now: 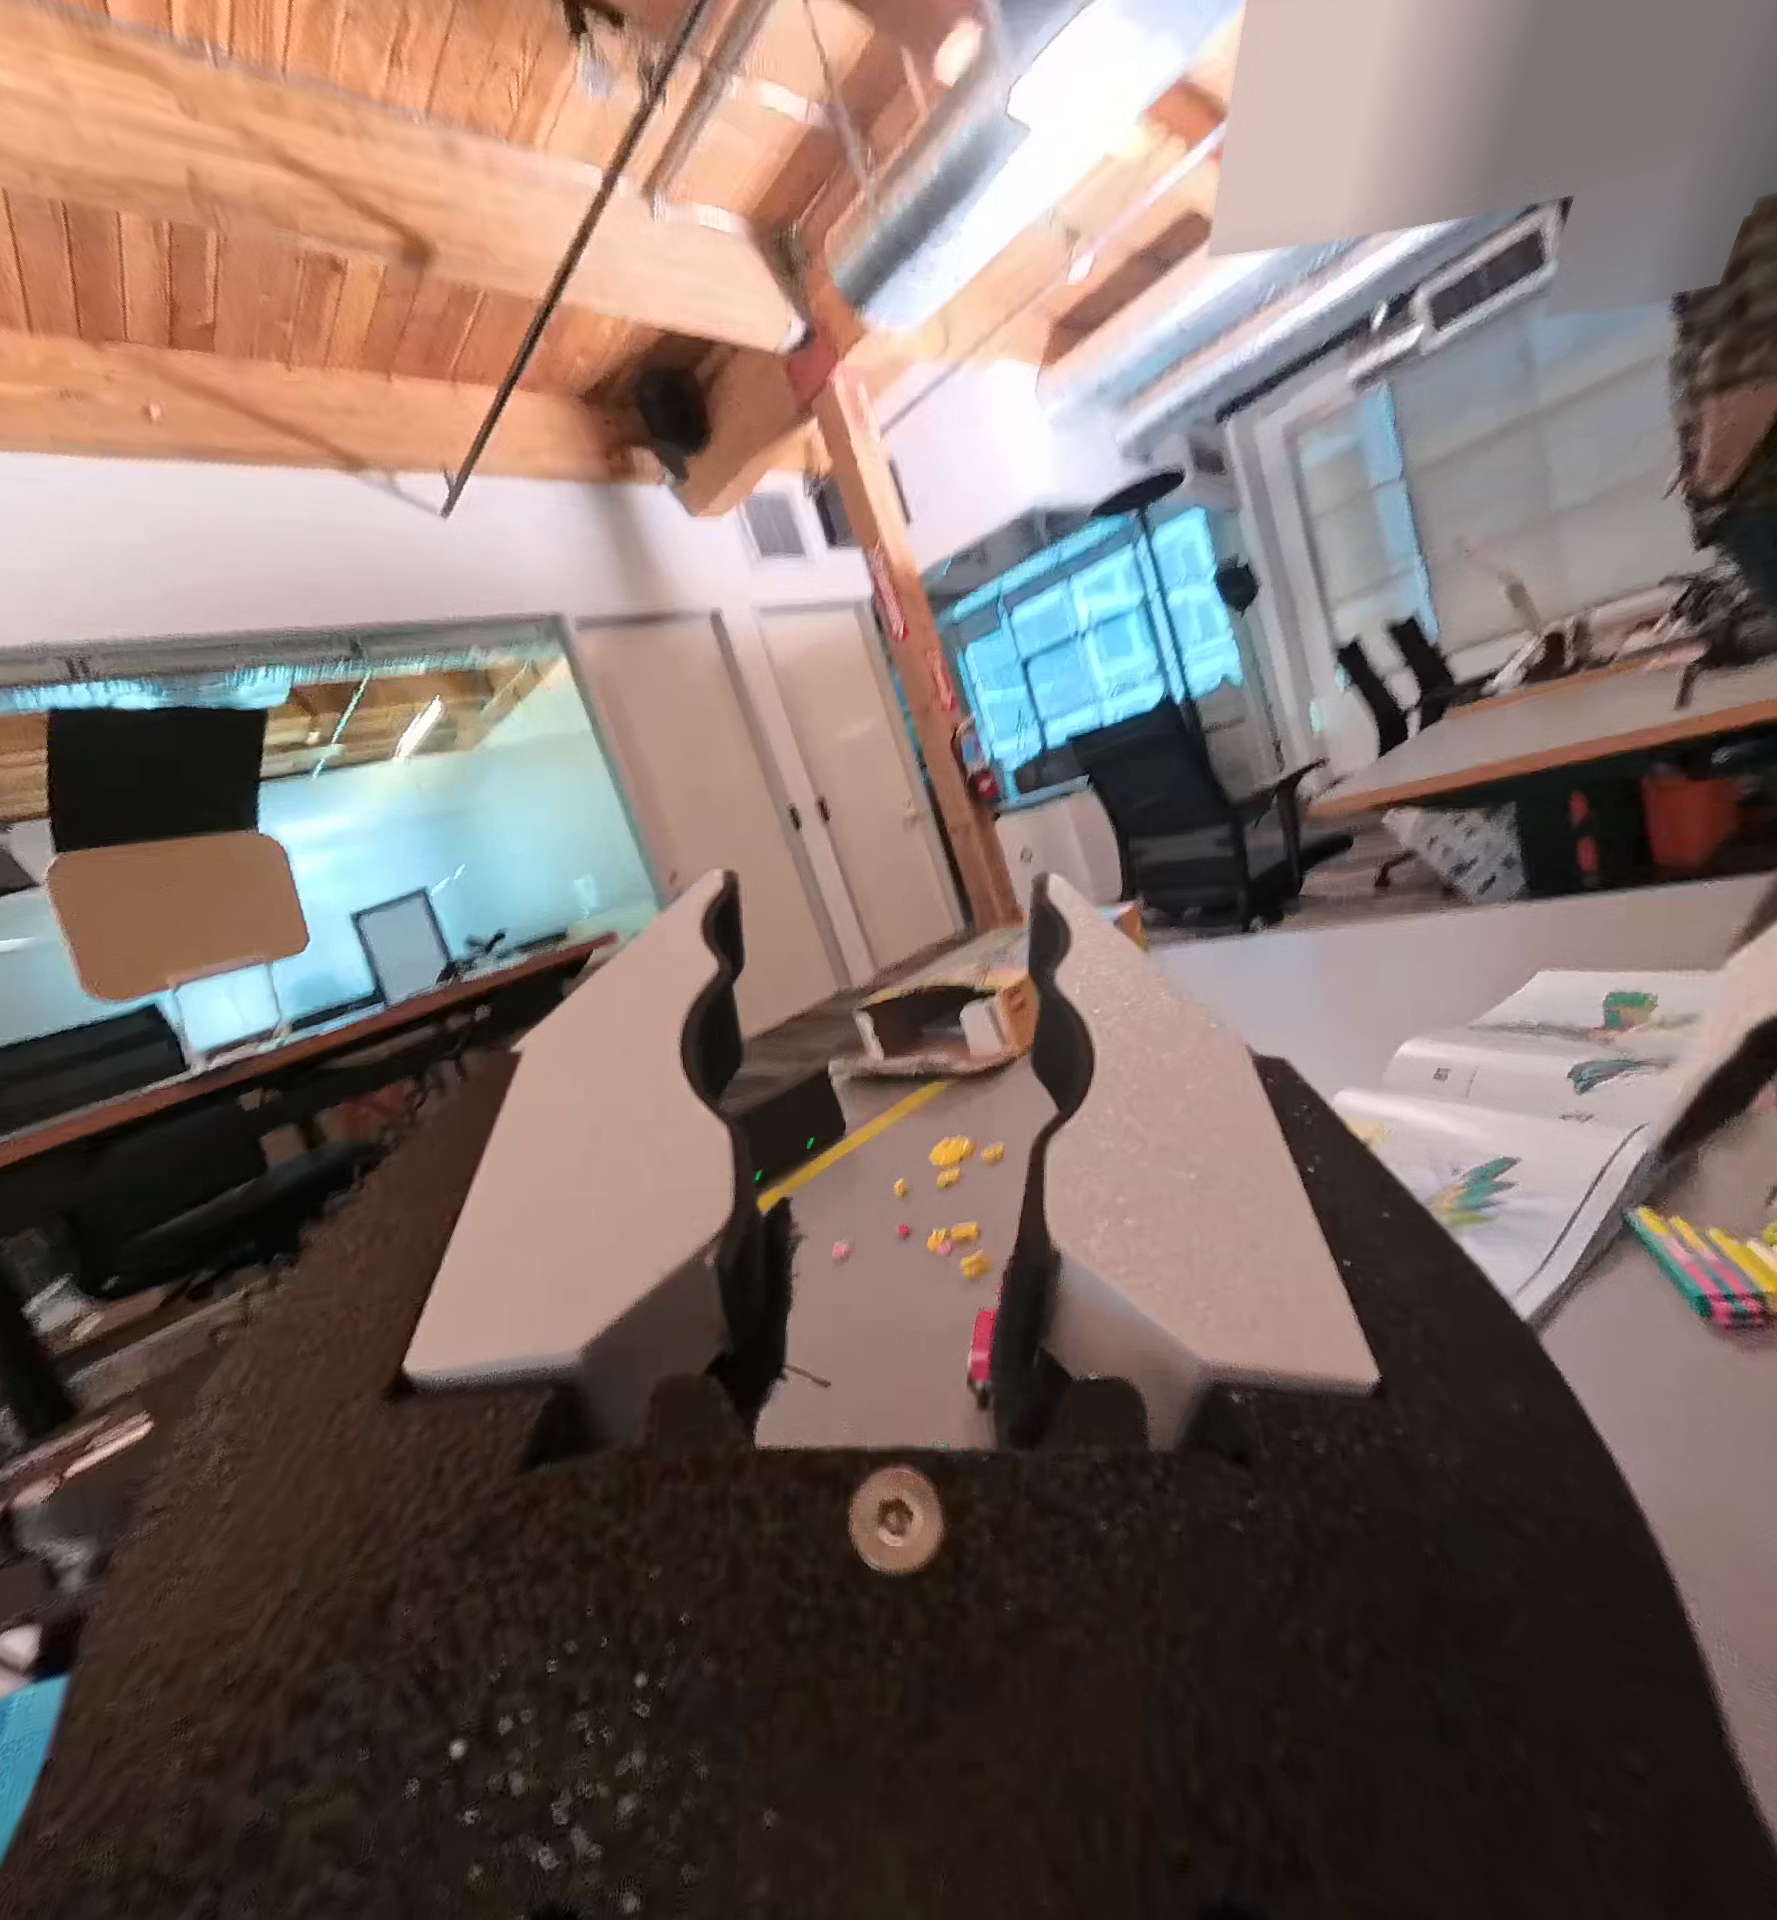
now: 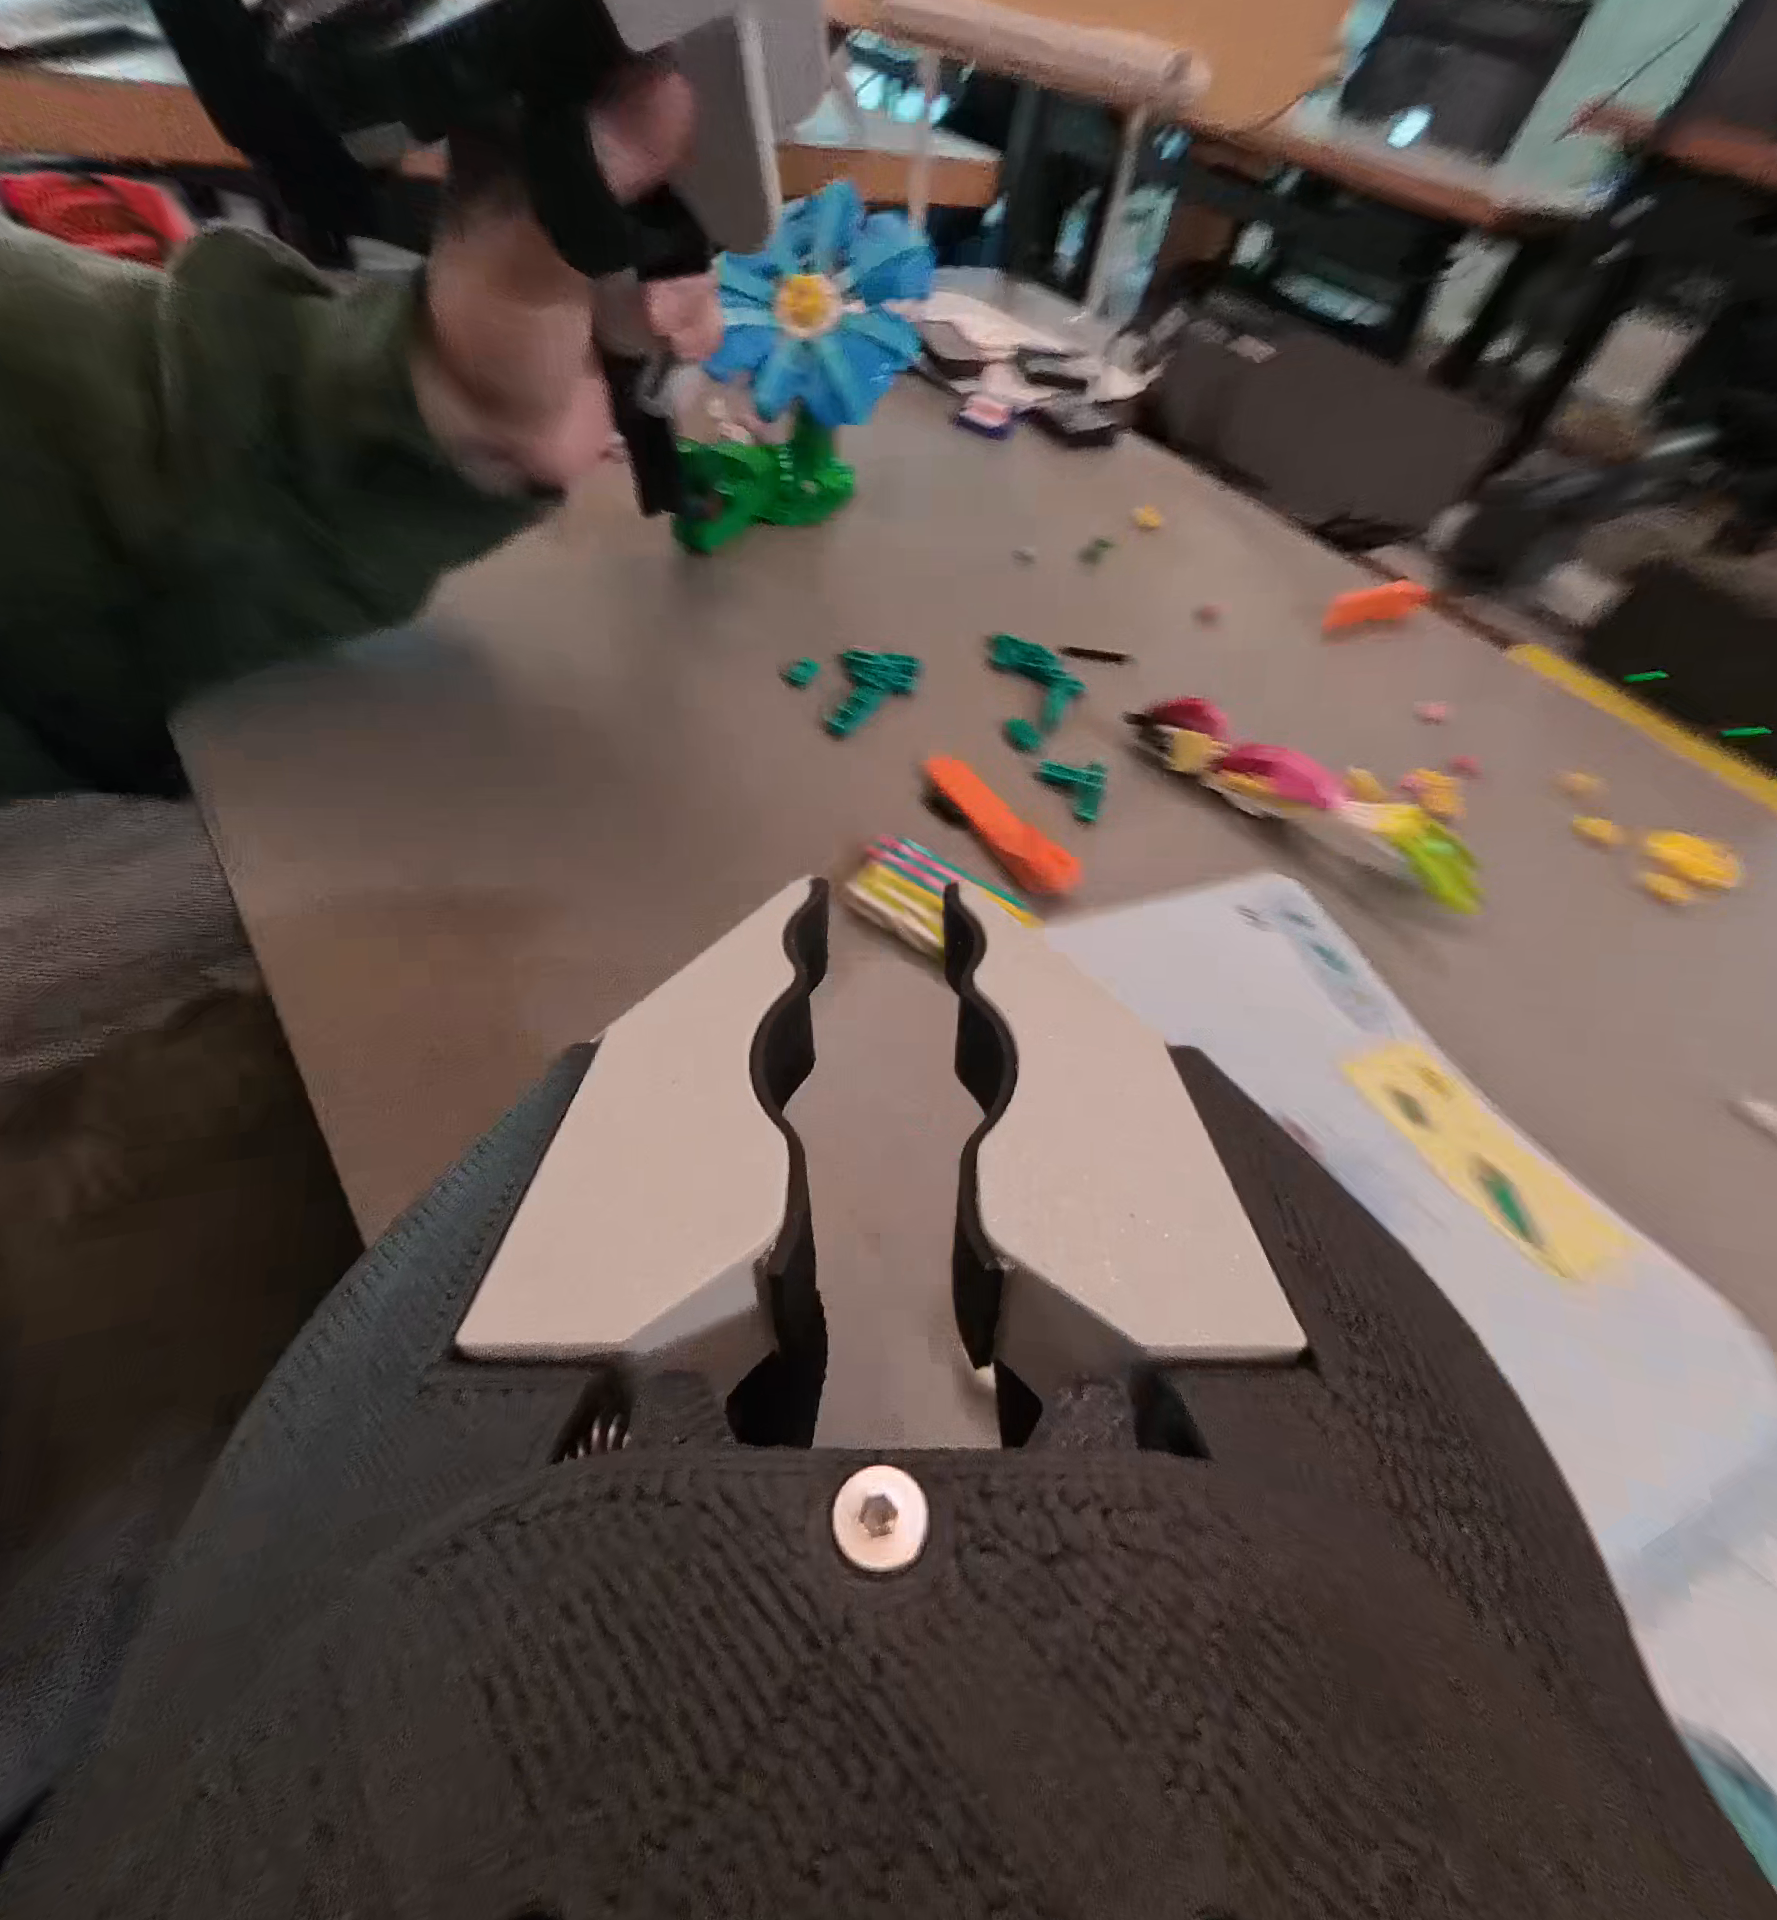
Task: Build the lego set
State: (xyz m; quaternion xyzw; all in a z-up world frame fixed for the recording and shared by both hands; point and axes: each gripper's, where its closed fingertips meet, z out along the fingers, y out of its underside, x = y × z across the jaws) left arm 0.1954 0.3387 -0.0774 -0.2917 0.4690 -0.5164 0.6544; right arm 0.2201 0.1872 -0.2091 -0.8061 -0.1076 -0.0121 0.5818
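Right claw (image 2: pixel 884 914), jaws parted and empty, is aimed at the striped brick stack (image 2: pixel 910 883) just beyond its tips, near the booklet (image 2: pixel 1383 1195). Left claw (image 1: pixel 884 914), also parted and empty, is raised above the table (image 1: pixel 1642 1507).

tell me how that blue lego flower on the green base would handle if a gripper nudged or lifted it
The blue flower carries a wide head on a thin green stem, so it probably tips easily if nudged high. Being snapped-together pieces, petals may pop off under a squeeze. The green base looks like the steadier place to grip.
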